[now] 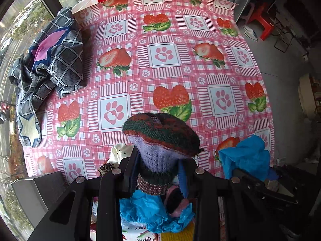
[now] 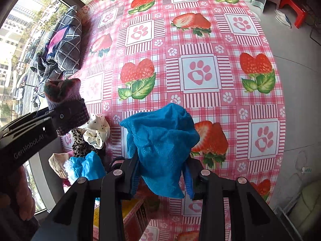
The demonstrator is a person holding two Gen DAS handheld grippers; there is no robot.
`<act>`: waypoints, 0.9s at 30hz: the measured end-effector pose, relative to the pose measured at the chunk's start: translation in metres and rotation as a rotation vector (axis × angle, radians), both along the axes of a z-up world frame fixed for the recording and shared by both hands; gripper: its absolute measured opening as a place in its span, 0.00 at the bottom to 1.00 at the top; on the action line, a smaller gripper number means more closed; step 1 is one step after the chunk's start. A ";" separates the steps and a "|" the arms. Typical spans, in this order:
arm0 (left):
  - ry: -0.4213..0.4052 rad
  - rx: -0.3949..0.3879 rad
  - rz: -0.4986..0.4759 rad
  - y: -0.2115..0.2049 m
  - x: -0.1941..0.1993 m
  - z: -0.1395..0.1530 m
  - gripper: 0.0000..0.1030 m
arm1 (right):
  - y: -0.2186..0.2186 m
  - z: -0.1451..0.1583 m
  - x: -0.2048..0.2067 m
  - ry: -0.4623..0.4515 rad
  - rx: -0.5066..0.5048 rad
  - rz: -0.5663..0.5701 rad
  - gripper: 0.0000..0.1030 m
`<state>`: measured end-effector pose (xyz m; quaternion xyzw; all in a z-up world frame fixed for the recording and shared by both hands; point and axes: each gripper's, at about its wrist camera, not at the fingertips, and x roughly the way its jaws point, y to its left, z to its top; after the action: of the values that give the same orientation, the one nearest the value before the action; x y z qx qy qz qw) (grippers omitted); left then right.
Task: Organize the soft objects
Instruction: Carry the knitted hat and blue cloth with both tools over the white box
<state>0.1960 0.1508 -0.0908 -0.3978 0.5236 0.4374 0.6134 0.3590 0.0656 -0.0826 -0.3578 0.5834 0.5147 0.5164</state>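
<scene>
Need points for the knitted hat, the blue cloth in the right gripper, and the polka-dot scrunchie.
knitted hat (image 1: 160,134), left wrist view, on its striped crown.
blue cloth (image 2: 160,138), right wrist view, middle of the bunched fabric.
polka-dot scrunchie (image 2: 96,132), right wrist view, on its white ruffle.

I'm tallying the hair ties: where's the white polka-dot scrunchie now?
In the right wrist view the white polka-dot scrunchie lies at the table's near left edge, atop a leopard-print scrunchie, just below the left gripper.

The left claw (image 1: 159,172) pinches a knitted purple, green and red sock (image 1: 160,138) above the strawberry-patterned desk (image 1: 160,60). A checked grey cloth (image 1: 54,60) lies crumpled at the desk's left edge. The right claw holds blue fabric (image 1: 246,156).
</scene>
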 end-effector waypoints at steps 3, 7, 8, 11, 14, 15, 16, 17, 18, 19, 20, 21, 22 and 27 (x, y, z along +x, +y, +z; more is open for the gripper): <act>-0.005 0.018 -0.048 -0.018 0.013 0.015 0.35 | -0.019 0.014 0.009 -0.002 0.005 -0.008 0.37; -0.019 0.021 -0.084 -0.037 0.027 0.030 0.35 | -0.039 0.025 0.022 -0.010 0.015 -0.020 0.37; -0.021 0.022 -0.090 -0.042 0.030 0.034 0.35 | -0.042 0.026 0.026 -0.007 0.015 -0.025 0.37; -0.023 0.020 -0.109 -0.053 0.037 0.041 0.35 | -0.053 0.029 0.035 -0.003 0.001 -0.045 0.37; -0.031 0.003 -0.120 -0.064 0.044 0.045 0.35 | -0.062 0.032 0.043 -0.002 -0.004 -0.062 0.37; -0.032 -0.003 -0.128 -0.068 0.047 0.045 0.35 | -0.065 0.033 0.046 -0.002 -0.004 -0.066 0.37; -0.031 -0.008 -0.140 -0.074 0.050 0.046 0.35 | -0.068 0.035 0.049 0.000 -0.006 -0.069 0.37; -0.029 -0.012 -0.158 -0.079 0.054 0.046 0.35 | -0.070 0.036 0.051 0.001 -0.008 -0.071 0.37; -0.028 -0.016 -0.174 -0.085 0.059 0.046 0.35 | -0.073 0.037 0.054 0.003 -0.009 -0.073 0.37; -0.028 -0.022 -0.190 -0.091 0.063 0.046 0.35 | -0.075 0.038 0.056 0.003 -0.009 -0.074 0.37; -0.031 -0.030 -0.205 -0.097 0.068 0.045 0.35 | -0.078 0.039 0.058 0.002 -0.010 -0.072 0.37; -0.033 -0.039 -0.220 -0.103 0.072 0.044 0.35 | -0.080 0.039 0.061 -0.030 -0.013 -0.080 0.37; -0.035 -0.044 -0.234 -0.108 0.077 0.044 0.35 | -0.083 0.039 0.063 -0.029 -0.015 -0.081 0.37; -0.033 -0.056 -0.287 -0.130 0.092 0.042 0.35 | -0.097 0.035 0.075 -0.023 -0.033 -0.086 0.37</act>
<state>0.2883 0.0203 -0.0491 -0.3429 0.5768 0.3236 0.6670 0.4337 -0.0316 -0.0473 -0.3466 0.6006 0.4782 0.5390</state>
